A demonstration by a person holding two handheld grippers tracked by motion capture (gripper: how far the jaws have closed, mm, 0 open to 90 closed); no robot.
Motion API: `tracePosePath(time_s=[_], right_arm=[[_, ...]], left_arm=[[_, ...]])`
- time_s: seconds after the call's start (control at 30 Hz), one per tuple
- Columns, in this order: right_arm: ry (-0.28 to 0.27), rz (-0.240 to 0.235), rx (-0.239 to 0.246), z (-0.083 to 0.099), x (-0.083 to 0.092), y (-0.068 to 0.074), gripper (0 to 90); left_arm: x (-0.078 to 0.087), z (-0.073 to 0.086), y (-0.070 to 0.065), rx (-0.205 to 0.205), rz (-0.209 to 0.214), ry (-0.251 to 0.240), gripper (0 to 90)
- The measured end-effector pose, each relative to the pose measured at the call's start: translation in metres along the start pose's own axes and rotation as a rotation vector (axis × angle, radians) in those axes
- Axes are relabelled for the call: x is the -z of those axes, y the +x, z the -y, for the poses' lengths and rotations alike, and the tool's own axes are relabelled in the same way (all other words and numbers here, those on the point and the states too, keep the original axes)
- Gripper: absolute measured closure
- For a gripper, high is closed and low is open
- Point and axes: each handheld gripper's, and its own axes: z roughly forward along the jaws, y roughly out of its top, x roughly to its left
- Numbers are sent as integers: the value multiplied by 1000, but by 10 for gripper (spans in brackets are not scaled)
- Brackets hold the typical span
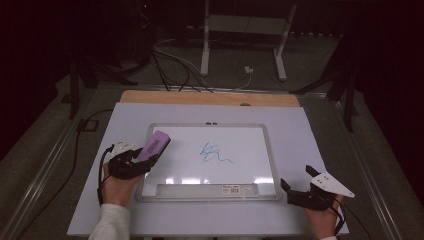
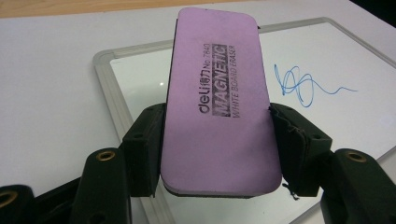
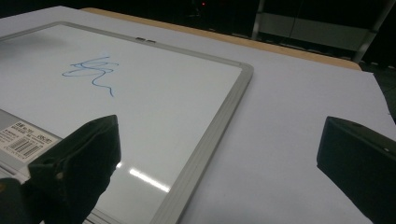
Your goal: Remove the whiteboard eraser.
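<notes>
A white board [image 1: 240, 172] with a grey frame lies flat on the table, a blue scribble [image 1: 215, 153] near its middle. My left gripper [image 1: 142, 157] is shut on a purple magnetic board eraser [image 1: 154, 144], held over the board's left edge. In the left gripper view the eraser [image 2: 219, 102] sits clamped between both jaws, the blue scribble [image 2: 303, 84] off to its right. My right gripper [image 1: 296, 186] rests open beside the board's right front corner, nothing between its jaws. The right gripper view looks across the board [image 3: 154, 116] to the scribble [image 3: 91, 70].
The board lies on a pale sheet [image 1: 300, 135] that covers a wooden table [image 1: 210, 98]. A labelled tray strip [image 1: 207, 189] runs along the board's near edge. Beyond the table are cables [image 1: 175, 62] and a white stand [image 1: 245, 30] on the floor.
</notes>
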Motion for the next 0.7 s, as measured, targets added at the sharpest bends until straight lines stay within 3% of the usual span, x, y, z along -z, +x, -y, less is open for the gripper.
tracePosePath(time_s=[0.4,0.7], right_arm=[[0,0,1,0,0,0,0],[1,-2,3,0,0,0,0]], left_arm=[[-13,-3,-6,14,25,-7,413],[-28,-11,-17,-3,54,8,413]])
